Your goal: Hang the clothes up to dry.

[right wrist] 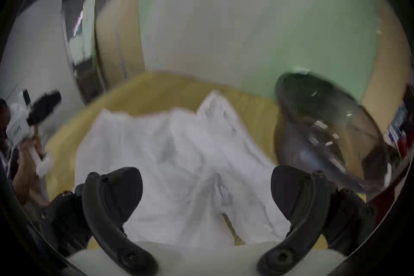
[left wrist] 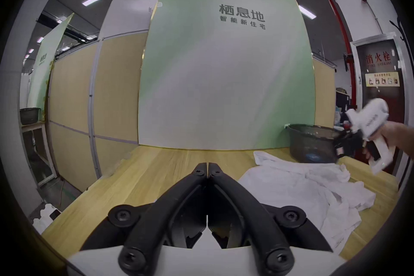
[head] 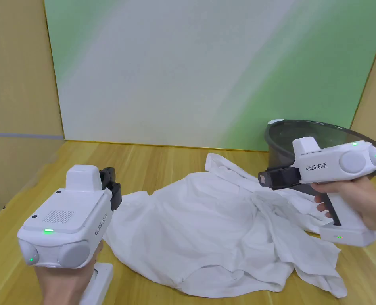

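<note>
left gripper (left wrist: 207, 171): fingers together (empty) | right gripper (right wrist: 206, 191): fingers apart

I see a plain white shirt (head: 207, 226) with no print, crumpled on my honey-yellow wood-grain table (head: 151, 163). At two o'clock from it sits a smoky dark-grey translucent basin (head: 280, 139). Both my grippers have white bodies, black jaws and small green lights: left gripper (head: 111, 183), right gripper (head: 264, 179). The back panel (head: 207, 71) fades between pale green and white.
</note>
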The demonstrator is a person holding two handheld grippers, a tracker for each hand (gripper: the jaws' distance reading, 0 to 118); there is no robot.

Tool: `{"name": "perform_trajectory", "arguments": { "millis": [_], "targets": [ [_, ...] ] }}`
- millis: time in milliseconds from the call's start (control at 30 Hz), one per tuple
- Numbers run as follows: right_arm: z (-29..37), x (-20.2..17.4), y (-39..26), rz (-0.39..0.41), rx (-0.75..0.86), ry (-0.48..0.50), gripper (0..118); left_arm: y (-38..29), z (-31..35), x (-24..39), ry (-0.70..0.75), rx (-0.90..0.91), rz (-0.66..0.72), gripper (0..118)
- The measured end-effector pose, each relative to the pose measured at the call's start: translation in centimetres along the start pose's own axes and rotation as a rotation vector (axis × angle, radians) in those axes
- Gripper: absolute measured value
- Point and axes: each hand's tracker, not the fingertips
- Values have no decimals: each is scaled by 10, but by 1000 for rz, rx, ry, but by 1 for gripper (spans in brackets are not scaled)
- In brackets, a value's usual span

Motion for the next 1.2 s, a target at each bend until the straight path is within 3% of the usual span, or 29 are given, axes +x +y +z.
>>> {"name": "perform_trajectory", "arguments": {
  "millis": [33, 67, 100, 167, 200, 267, 367, 433, 533, 567, 633, 767, 900, 967, 1033, 1067, 1100, 1133, 1200],
  "targets": [
    [22, -14, -6, 2, 77, -84, 113, 3, 0, 3, 9, -1, 1, 0],
    [-21, -6, 2, 6, 145, -103, 106, 5, -1, 6, 19, -2, 3, 0],
    [-12, -16, -7, 18, 232, -128, 81, 7, -1, 8, 32, -1, 13, 0],
    [-3, -35, -24, 2, 337, -235, 15, 8, 0, 12, 44, 10, 36, 0],
    [-13, -34, -30, -34, 359, -305, 5, 7, 2, 15, 56, 20, 38, 0],
    [-13, -41, -42, -83, 414, -291, 5, 4, 7, 20, 63, 45, 3, 0],
    [-23, -35, -46, -2, 366, -295, 5, 2, 12, 26, 79, 58, -82, 0],
    [-31, -31, -42, 40, 329, -360, 5, 6, 6, 24, 57, 60, -28, 0],
    [-27, -31, -35, -37, 363, -417, 5, 3, -29, 29, 82, 35, -13, 0],
    [-32, -25, -33, -76, 341, -430, 4, 5, -40, 28, 106, 18, -112, 0],
    [-34, -19, -31, -117, 366, -412, 4, 2, -60, 26, 113, -36, -60, 0],
    [-28, -31, -24, -25, 354, -447, 4, 2, -75, 30, 65, -90, -35, 0],
    [-27, -28, -17, 18, 331, -405, 4, 12, -81, 36, -14, -99, -81, 0],
    [-18, -27, -18, 2, 318, -321, 4, 15, -79, 32, -81, -129, -2, 0],
    [-6, -23, -14, -12, 313, -97, 4, 21, -62, 21, -377, -116, 100, 0],
    [2, -26, -14, -2, 315, 47, 4, 23, -53, 19, -518, -112, 105, 0],
    [5, -26, -15, 32, 322, 147, 4, 25, -51, 15, -614, -77, 26, 0],
    [7, -27, -14, 87, 349, 204, 4, 28, -46, 18, -631, -78, 0, 0],
    [19, -31, -10, 54, 331, 355, 4, 36, -44, 16, -720, -85, 96, 0]
  ]
}}
